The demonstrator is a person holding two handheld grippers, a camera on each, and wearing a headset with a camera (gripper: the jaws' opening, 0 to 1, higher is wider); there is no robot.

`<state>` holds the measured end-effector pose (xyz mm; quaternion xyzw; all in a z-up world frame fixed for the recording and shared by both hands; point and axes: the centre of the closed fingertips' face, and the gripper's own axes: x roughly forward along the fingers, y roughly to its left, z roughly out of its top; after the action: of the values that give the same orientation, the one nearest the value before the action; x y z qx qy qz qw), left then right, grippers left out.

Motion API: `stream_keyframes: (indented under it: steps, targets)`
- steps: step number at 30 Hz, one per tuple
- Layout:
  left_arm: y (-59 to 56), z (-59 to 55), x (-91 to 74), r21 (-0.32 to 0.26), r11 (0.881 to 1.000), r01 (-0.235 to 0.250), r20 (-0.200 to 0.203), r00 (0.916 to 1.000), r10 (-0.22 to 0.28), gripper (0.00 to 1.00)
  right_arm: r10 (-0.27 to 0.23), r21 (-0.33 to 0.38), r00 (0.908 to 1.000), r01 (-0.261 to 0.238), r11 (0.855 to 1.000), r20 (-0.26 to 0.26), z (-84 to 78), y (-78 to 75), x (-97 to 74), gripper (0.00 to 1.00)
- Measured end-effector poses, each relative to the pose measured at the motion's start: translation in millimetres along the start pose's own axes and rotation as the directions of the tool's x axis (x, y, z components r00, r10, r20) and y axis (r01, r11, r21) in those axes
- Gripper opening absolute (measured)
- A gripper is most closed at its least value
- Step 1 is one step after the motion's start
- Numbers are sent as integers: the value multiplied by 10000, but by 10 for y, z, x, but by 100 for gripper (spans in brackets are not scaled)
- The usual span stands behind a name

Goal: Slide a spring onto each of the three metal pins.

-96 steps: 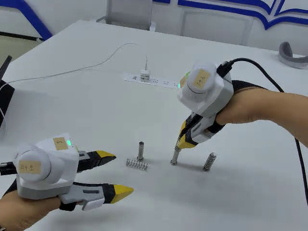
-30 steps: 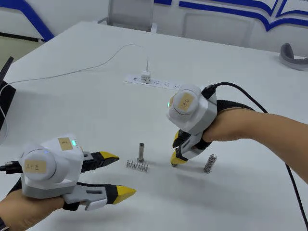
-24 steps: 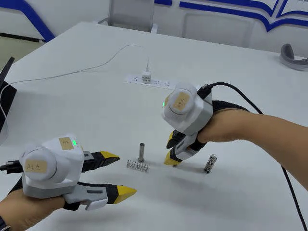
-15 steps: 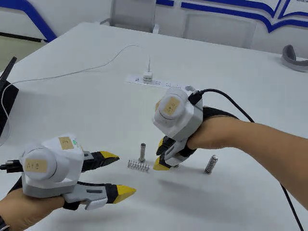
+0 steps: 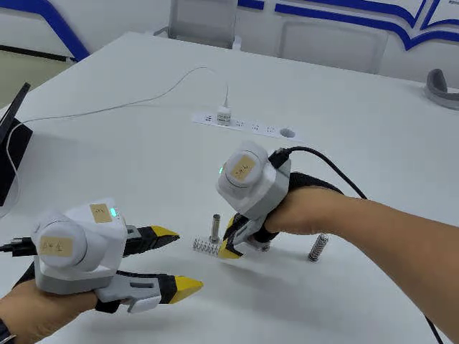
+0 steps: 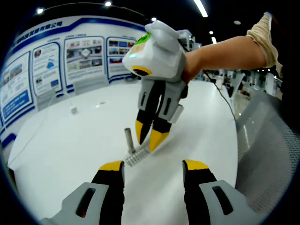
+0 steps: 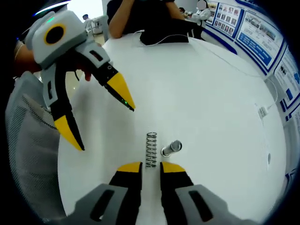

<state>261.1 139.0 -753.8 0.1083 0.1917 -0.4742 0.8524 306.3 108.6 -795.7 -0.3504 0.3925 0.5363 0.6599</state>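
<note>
Head view looks down; low gripper views face each other, sharing the spring (image 7: 151, 149).

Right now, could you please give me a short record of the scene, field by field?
bare pin: upright, no spring on it
loose spring: lying flat on the table, beside the bare pin
right-hand pin: already sleeved in coils
left gripper: open, holding nothing
right gripper: slightly open, tips at the near end of the loose spring

Two pins show: a bare pin (image 5: 215, 228) and, well right of it, a sprung pin (image 5: 316, 247). Two springs, counting the loose spring (image 5: 204, 247) just beside the bare pin.
</note>
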Motion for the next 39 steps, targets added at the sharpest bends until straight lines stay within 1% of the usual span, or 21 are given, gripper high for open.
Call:
stream_keyframes:
  steps: [7,12,20,27,29,39]
  targets:
    - [24,-14,-19,-44,10000,-57,-18,10000,57,50,0,189,10000,1,9998,-19,-18,-21,57,15]
    - [29,-20,-24,-53,10000,-59,-44,10000,59,50,108,322,9999,-106,9994,-60,-22,-16,97,14]
    - [41,-28,-39,-53,9999,-95,-73,9999,95,50,176,281,9997,-171,9995,-152,-34,7,140,12]
    - [36,-50,-35,-39,10000,-73,-147,9999,73,50,170,45,9997,-169,9998,-189,-28,31,114,12]
    - [31,-57,-32,-26,10000,-52,-165,9999,52,50,178,3,9997,-178,9998,-159,-20,44,90,12]
    - [12,-38,0,95,9999,74,-171,9998,-72,49,278,-644,9995,-288,9975,-164,-16,147,-59,12]
